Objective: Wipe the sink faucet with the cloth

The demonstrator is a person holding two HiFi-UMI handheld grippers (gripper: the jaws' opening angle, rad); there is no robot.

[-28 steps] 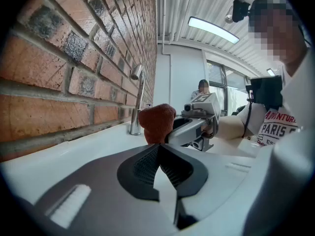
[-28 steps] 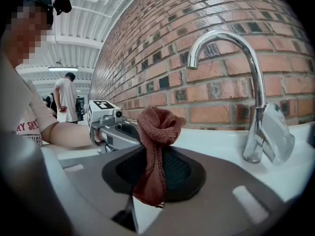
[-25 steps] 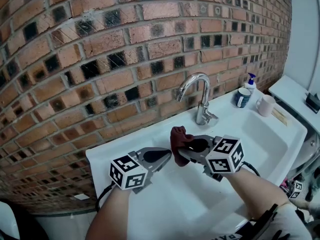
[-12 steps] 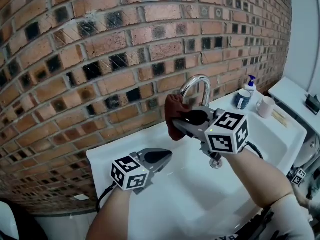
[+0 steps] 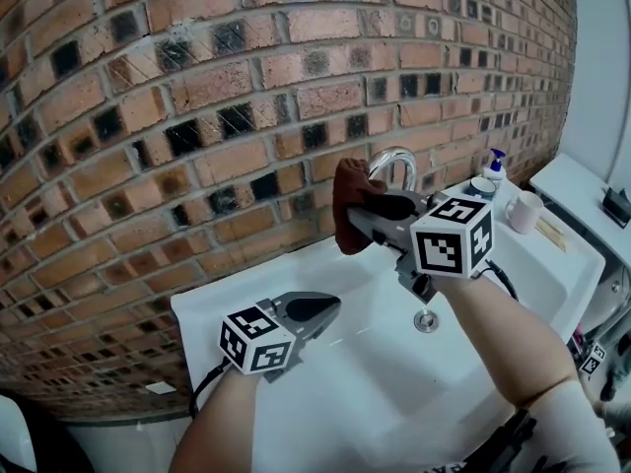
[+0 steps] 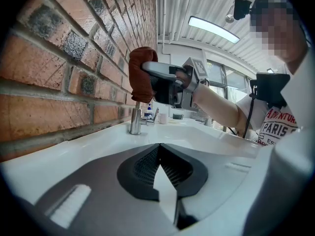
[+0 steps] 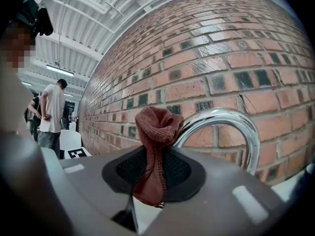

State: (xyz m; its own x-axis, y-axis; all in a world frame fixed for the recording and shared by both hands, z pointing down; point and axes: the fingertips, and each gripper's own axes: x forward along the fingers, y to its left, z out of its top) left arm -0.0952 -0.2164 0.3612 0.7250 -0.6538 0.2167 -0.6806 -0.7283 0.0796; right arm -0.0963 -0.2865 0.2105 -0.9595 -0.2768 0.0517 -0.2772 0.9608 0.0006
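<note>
My right gripper (image 5: 353,217) is shut on a dark red knitted cloth (image 5: 347,197) and holds it up by the top of the chrome faucet (image 5: 399,163). In the right gripper view the cloth (image 7: 156,146) bunches out of the closed jaws, its top against the left end of the faucet's curved spout (image 7: 231,123). My left gripper (image 5: 325,313) rests low over the white sink's (image 5: 227,299) left deck, shut with nothing in it. From the left gripper view the cloth (image 6: 141,73) hangs above the faucet base (image 6: 135,121).
A brick wall (image 5: 197,97) rises right behind the sink. A blue soap bottle (image 5: 492,163), a blue cup and a white mug (image 5: 523,209) stand on the right deck. The drain (image 5: 426,320) lies in the basin under my right arm. A person (image 7: 50,111) stands far off.
My right gripper has risen from low over the basin and moved toward the wall, bringing the cloth up to the faucet's arch. The left gripper stayed where it was.
</note>
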